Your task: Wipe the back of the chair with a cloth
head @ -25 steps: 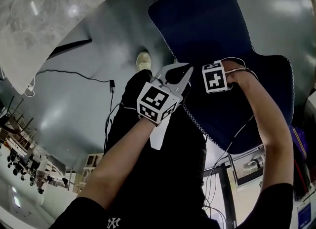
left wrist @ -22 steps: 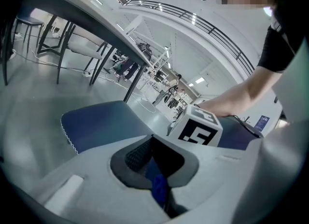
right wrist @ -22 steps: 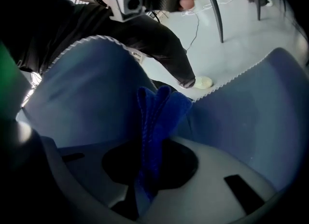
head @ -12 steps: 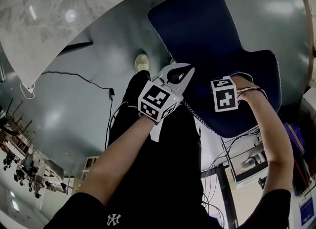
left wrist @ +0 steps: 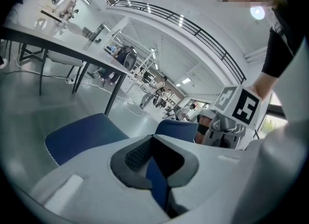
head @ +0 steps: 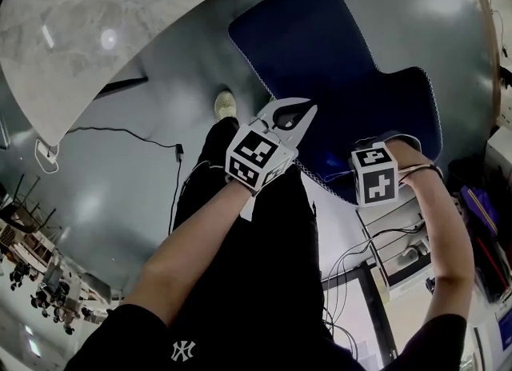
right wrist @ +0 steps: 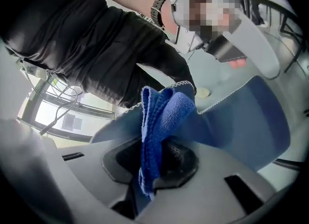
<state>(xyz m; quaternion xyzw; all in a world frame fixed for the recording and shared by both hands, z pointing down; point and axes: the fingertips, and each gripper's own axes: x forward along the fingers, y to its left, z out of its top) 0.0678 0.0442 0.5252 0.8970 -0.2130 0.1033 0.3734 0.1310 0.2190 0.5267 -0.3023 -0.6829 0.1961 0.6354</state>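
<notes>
A blue chair (head: 320, 41) stands in front of me, its backrest (head: 392, 109) nearest, edged with white stitching. My left gripper (head: 293, 115) sits at the backrest's left edge. In the left gripper view its jaws (left wrist: 153, 143) are shut with a strip of the blue chair back between them. Only the marker cube (head: 374, 174) of my right gripper shows in the head view, at the backrest's lower edge. In the right gripper view that gripper (right wrist: 157, 146) is shut on a folded blue cloth (right wrist: 163, 112), which lies against the blue chair surface (right wrist: 241, 117).
A pale table top (head: 96, 25) fills the upper left, over grey floor with a black cable (head: 120, 129). My shoe (head: 226, 105) is beside the chair. Cables and equipment (head: 400, 257) crowd the lower right. A long table (left wrist: 58, 32) and distant people lie beyond the chair.
My right gripper has slid down and to the right along the chair back with the cloth. The left gripper keeps its place on the edge.
</notes>
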